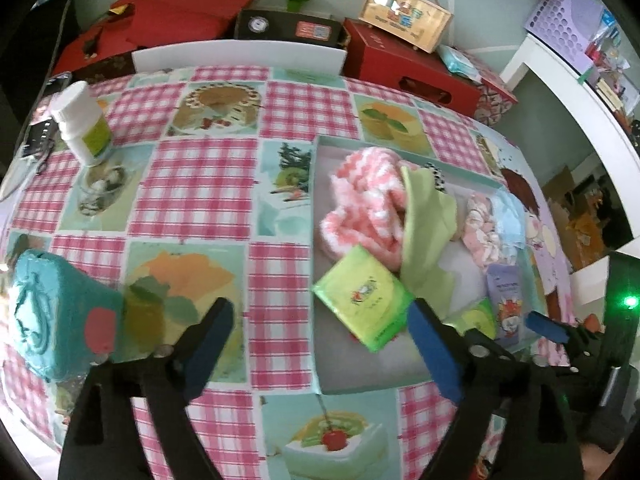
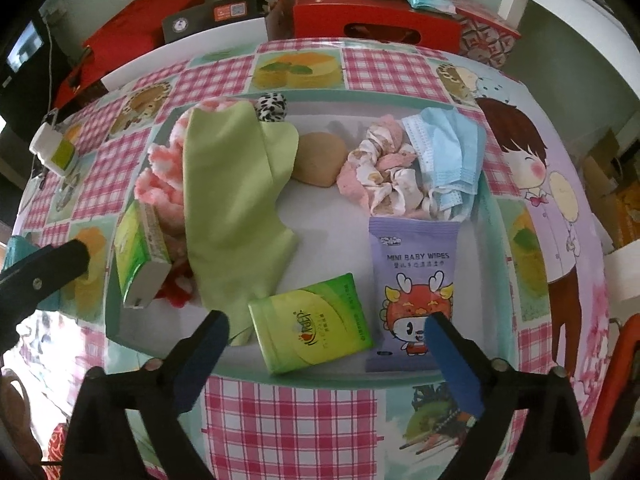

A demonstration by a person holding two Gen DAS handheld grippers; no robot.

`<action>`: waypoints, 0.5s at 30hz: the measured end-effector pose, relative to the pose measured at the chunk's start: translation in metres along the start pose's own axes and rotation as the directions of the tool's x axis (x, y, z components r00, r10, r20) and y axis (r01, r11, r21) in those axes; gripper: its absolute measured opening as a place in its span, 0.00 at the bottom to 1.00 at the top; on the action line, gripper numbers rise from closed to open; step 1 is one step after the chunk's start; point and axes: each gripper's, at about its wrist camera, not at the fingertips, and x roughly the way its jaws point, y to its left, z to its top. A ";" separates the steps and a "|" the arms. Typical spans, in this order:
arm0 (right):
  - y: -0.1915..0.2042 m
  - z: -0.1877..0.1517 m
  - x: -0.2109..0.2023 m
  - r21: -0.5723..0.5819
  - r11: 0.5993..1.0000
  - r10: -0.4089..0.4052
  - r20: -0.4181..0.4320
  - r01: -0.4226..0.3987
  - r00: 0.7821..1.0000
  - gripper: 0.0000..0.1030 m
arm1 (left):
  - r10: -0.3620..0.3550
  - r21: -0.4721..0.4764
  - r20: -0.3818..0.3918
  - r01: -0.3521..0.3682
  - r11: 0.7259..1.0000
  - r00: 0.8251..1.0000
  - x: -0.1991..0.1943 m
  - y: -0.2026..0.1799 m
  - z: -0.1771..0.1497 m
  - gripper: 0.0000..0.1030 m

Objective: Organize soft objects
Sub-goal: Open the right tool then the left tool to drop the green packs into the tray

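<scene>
A shallow teal-walled tray [image 2: 492, 216] on the checked tablecloth holds the soft things. In it lie a green cloth [image 2: 232, 208], a pink fluffy sock [image 2: 160, 176], a beige puff [image 2: 318, 158], a pink scrunchie [image 2: 380, 176], a blue face mask [image 2: 448, 152] and purple baby wipes [image 2: 412, 292]. One green tissue pack [image 2: 312, 324] lies flat; another [image 2: 140, 256] leans at the tray's left wall. My right gripper [image 2: 328, 340] hangs open over the flat pack, touching nothing. My left gripper [image 1: 320, 340] is open above the tray's left edge, just short of the leaning pack [image 1: 362, 298].
A white bottle [image 1: 82, 124] stands at the table's far left. A teal box-like object [image 1: 52, 312] sits close to the left finger. Red boxes [image 1: 404, 68] and a black case [image 1: 288, 28] line the far edge. A white shelf [image 1: 580, 96] stands to the right.
</scene>
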 end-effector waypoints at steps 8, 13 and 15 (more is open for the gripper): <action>0.007 -0.005 -0.004 -0.003 1.000 0.010 0.018 -0.010 1.000 1.00 | 0.080 -0.023 0.023 -0.080 0.997 0.996 -0.004 0.016 -0.005 0.97; 0.008 -0.009 -0.008 0.006 1.000 0.006 0.028 -0.006 1.000 1.00 | 0.095 -0.017 0.024 -0.095 0.995 0.995 -0.006 0.018 -0.011 0.97; 0.009 -0.011 -0.009 0.007 1.000 0.002 0.026 -0.002 1.000 1.00 | 0.097 -0.016 0.015 -0.097 0.995 0.995 -0.006 0.019 -0.013 0.97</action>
